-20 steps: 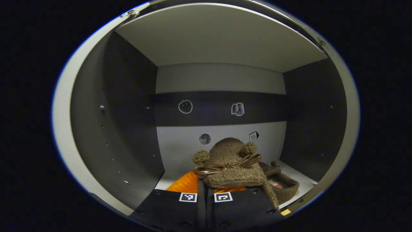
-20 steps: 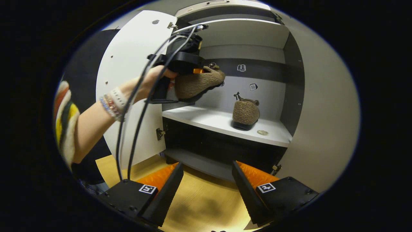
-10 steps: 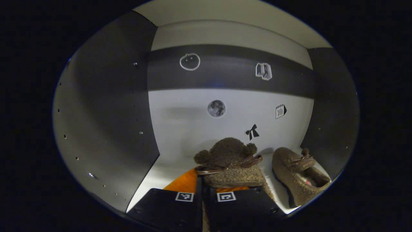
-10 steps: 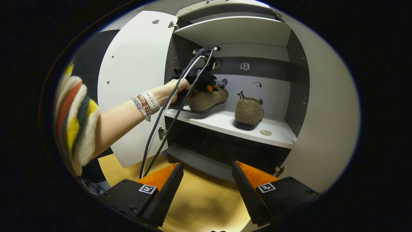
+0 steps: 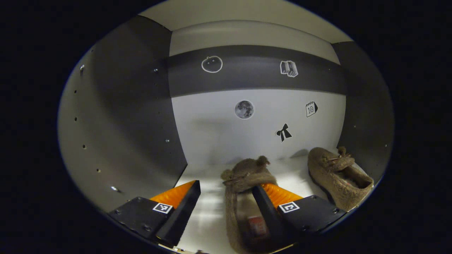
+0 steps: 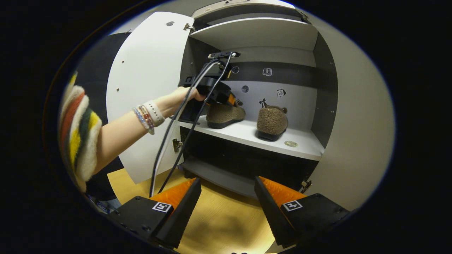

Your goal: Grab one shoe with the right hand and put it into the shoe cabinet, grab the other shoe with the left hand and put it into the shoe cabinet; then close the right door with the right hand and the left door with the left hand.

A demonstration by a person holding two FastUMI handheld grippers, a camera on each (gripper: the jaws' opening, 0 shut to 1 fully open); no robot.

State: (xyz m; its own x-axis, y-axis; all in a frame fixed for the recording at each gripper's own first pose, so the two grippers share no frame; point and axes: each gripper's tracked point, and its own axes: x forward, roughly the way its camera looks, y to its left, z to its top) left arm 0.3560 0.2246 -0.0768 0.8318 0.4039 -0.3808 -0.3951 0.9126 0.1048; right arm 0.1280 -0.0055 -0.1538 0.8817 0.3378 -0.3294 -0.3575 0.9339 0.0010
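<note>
Left gripper view: looking into the shoe cabinet at shelf level. Left tongs spread wide, holding nothing. Second shoe lies flat on the white shelf, toe toward the back wall; one finger of the tongs appears to sit over its open heel end, the other stands apart on the bare shelf. Reads as a release, shoe resting on its own sole. First shoe sits to the right of it, near the right wall, also toe-in, apart from its mate. Small stickers on the back wall above both.

Right gripper view: taken from outside the cabinet, lower down. Right tongs open and empty, hanging above the wooden floor, clear of the doors. A hand holds the left tongs just over the second shoe at the shelf's left half; cable trails down from it. First shoe on the right half, a small round disc on the shelf in front of it. Left door swung fully open; right door open too.

Judgement: both shoes stowed side by side, well back from the shelf edge, so the doors should swing past them. Doors not yet shut.
</note>
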